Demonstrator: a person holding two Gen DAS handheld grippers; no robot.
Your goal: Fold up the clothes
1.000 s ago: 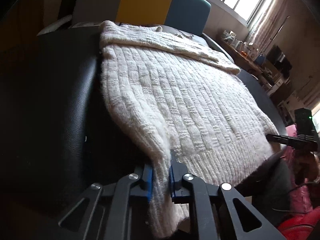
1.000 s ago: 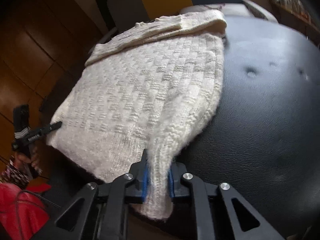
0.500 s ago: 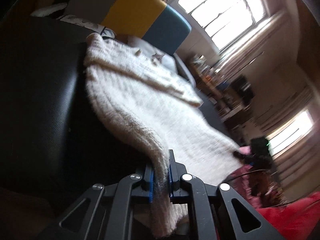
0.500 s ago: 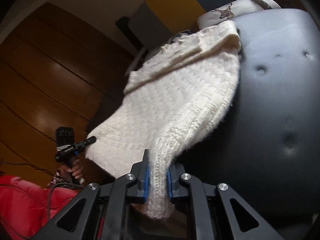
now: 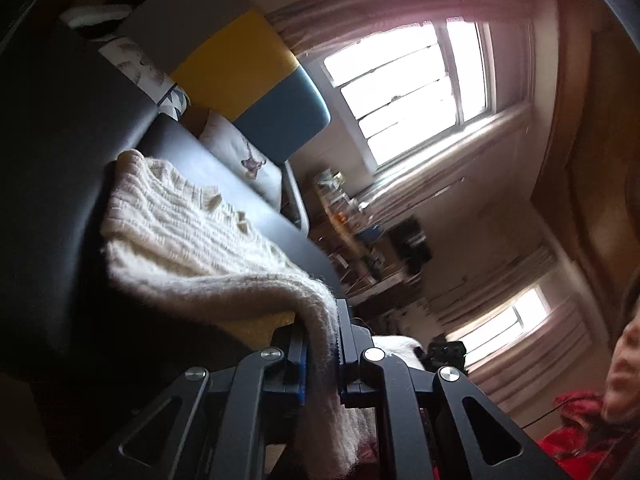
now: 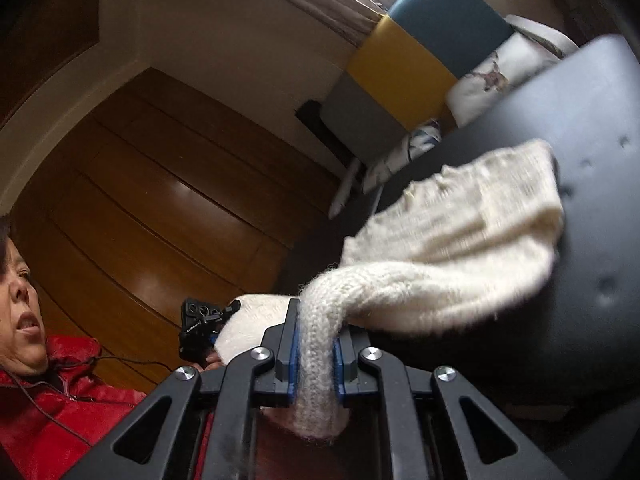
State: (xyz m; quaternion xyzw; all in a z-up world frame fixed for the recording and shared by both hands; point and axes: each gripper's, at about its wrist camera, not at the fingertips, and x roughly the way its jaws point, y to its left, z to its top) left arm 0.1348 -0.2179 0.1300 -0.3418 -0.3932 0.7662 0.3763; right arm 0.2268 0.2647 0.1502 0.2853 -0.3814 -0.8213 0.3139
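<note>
A cream knitted sweater (image 5: 192,236) lies on a black padded leather surface (image 5: 60,160), its near hem lifted off it. My left gripper (image 5: 322,344) is shut on one hem corner, with knit hanging below the jaws. My right gripper (image 6: 315,344) is shut on the other hem corner of the sweater (image 6: 460,232), which arches up from the black surface (image 6: 592,300). The far shoulder end still rests on the surface. The left gripper (image 6: 200,328) also shows in the right wrist view, holding knit.
A chair back in grey, yellow and blue (image 5: 248,76) stands behind the surface, with printed cushions (image 5: 244,160) beside it. Bright windows (image 5: 408,84) and a cluttered shelf (image 5: 360,232) lie to the right. A person in a red jacket (image 6: 48,400) and wooden panelling (image 6: 140,200) are on the left.
Both grippers have lifted the near hem up and tilted upward. The sweater, flat a second ago, now arches off the surface toward its far end.
</note>
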